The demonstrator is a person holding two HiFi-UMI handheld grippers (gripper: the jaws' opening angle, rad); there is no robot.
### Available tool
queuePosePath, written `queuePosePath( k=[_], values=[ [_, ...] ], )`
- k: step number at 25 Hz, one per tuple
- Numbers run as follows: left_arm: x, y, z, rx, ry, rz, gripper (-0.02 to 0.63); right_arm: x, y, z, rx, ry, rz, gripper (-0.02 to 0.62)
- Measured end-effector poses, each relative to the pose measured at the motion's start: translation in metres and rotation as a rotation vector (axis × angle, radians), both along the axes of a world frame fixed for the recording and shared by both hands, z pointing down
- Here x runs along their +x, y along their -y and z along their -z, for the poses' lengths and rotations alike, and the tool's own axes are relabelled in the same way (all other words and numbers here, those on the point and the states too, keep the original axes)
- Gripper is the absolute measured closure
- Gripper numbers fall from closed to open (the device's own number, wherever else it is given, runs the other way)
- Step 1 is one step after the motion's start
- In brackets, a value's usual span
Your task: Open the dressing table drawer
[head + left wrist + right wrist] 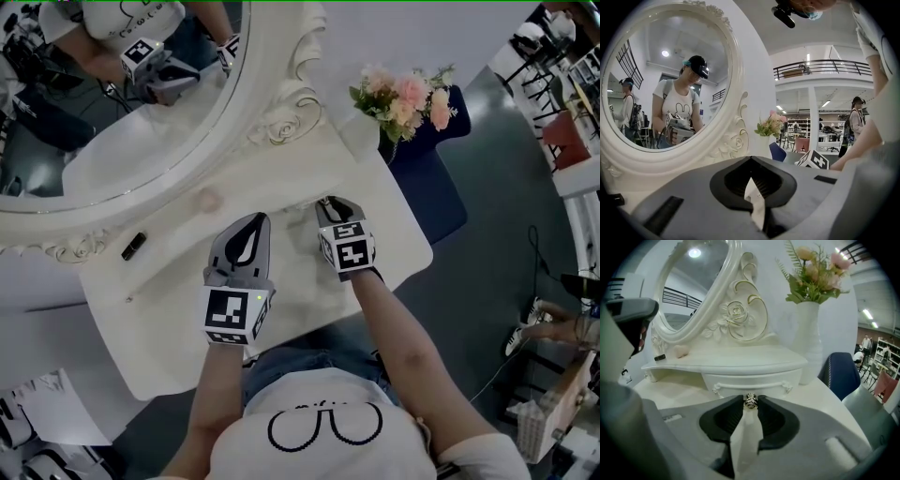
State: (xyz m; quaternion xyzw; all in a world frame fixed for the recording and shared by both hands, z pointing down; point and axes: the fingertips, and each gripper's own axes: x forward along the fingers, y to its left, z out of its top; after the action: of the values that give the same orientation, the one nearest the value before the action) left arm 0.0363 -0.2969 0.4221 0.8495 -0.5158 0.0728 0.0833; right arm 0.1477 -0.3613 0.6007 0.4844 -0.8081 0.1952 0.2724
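The white dressing table (169,347) is seen from above, with the oval mirror (112,141) at its far left. The small drawer (740,379) is set under the raised shelf at the far side of the top, left of the flower vase (806,343), and it is not yet pulled out. The left gripper (259,219) is held over the table top, its jaws pressed together on nothing. The right gripper (750,402) is placed at the drawer front, and the small metal knob (750,400) is pinched between its jaw tips. The grasping step is judged to be in hand. Next, a straight pull toward the near side is called for, with a firm pinch so that the knob is not lost.
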Motion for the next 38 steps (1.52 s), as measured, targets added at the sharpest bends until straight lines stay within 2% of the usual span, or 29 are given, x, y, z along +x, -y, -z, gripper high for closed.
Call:
queuePosePath(
  k=[14, 27, 28, 30, 32, 35, 38],
  values=[
    [0.013, -0.015, 0.0, -0.005, -0.023, -0.017, 0.607, 0.021, -0.054, 0.0, -0.034, -0.002, -0.007, 0.503],
    [0.0, -0.03, -0.003, -0.015, -0.023, 0.042, 0.607, 0.03, -0.069, -0.001, -0.041, 0.03, -0.003, 0.502],
    [-0.001, -0.031, -0.002, -0.014, -0.021, 0.045, 0.607, 0.03, -0.07, -0.004, -0.056, 0.027, 0.002, 0.492],
    [-0.002, -0.032, 0.0, -0.009, -0.018, 0.047, 0.607, 0.03, -0.074, -0.008, -0.087, 0.02, 0.009, 0.398],
    [-0.003, -0.034, 0.004, -0.002, -0.015, 0.048, 0.607, 0.029, -0.076, -0.005, -0.09, 0.027, 0.01, 0.367],
    [-0.005, -0.035, 0.012, 0.017, -0.01, 0.049, 0.607, 0.029, -0.078, 0.012, -0.058, 0.042, 0.009, 0.288],
    [-0.005, -0.035, 0.024, 0.046, -0.009, 0.044, 0.607, 0.032, -0.08, 0.038, -0.009, 0.061, 0.003, 0.243]
  ],
)
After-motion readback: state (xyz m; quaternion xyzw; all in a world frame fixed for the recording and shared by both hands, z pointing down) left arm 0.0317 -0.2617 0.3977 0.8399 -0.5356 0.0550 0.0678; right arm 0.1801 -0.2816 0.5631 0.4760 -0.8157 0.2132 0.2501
